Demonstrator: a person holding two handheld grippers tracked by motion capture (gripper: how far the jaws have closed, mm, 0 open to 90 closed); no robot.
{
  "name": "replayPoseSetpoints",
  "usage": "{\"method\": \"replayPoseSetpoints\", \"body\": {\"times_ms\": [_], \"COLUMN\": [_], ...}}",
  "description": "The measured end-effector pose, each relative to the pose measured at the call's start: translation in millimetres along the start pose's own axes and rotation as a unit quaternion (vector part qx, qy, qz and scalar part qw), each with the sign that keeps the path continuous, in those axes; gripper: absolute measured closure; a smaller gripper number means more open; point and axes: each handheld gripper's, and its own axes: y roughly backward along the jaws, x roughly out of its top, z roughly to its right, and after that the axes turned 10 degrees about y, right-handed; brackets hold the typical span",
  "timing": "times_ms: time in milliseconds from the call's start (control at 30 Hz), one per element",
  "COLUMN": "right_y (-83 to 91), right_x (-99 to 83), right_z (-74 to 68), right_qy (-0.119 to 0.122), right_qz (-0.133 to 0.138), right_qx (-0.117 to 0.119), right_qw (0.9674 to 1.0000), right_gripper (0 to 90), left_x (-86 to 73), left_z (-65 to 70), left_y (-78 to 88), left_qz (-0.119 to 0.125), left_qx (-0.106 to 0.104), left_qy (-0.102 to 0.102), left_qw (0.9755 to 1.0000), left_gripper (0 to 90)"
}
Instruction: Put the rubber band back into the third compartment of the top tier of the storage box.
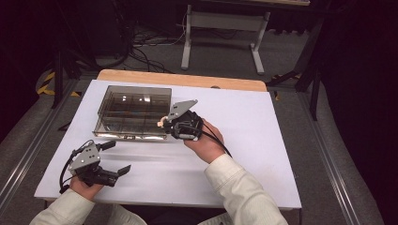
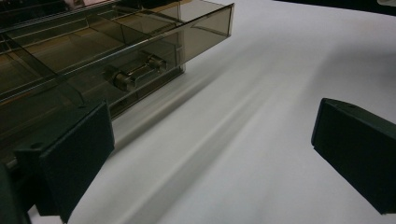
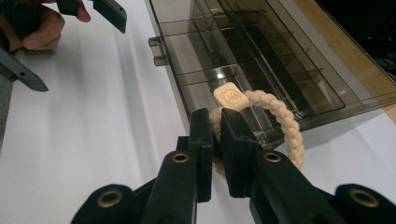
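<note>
- Two grippers are in play, and the left gripper is taken first: it is held low over the white table near its front left, jaws spread wide with nothing but bare surface between them, as the left gripper view confirms.
- From that gripper, the smoked clear organiser box is seen up and to its left, with a latch on the box's front wall facing the open table.
- The box is seen to lie flat on the table left of centre, its long axis running left to right; internal dividers can be made out through the lid.
- Next, the braided cream hair tie is found at the box's near right corner, pinched between the jaws of the right gripper, which are pressed nearly together on the cord.
- A small square charm with a printed face is carried on the loop's top, turned upward towards the box.
- The key relation is called here: the loop hangs beyond the jaw tips and slightly to their right, just above the box's corner, so the box lies straight ahead of the right gripper.
- The right hand is judged far nearer to the box than the left; any placing into a compartment would likely fall to it, though whether the lid is open cannot be told.
</note>
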Motion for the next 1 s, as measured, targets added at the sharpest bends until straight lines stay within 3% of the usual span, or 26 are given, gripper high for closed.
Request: {"method": "replayPoseSetpoints", "body": {"times_ms": [1000], "right_y": [-39.2], "right_x": [16.8], "right_z": [1.1], "right_qy": [-0.006], "right_qz": [0.001], "right_qx": [0.019], "right_qw": [0.9998], "right_gripper": [83.3], "left_x": [-0.2], "left_z": [0.5], "left_y": [0.5], "left_qz": [0.001], "left_qx": [-0.005], "left_qy": [0.003], "left_qw": [1.0000], "left_gripper": [0.3]}}
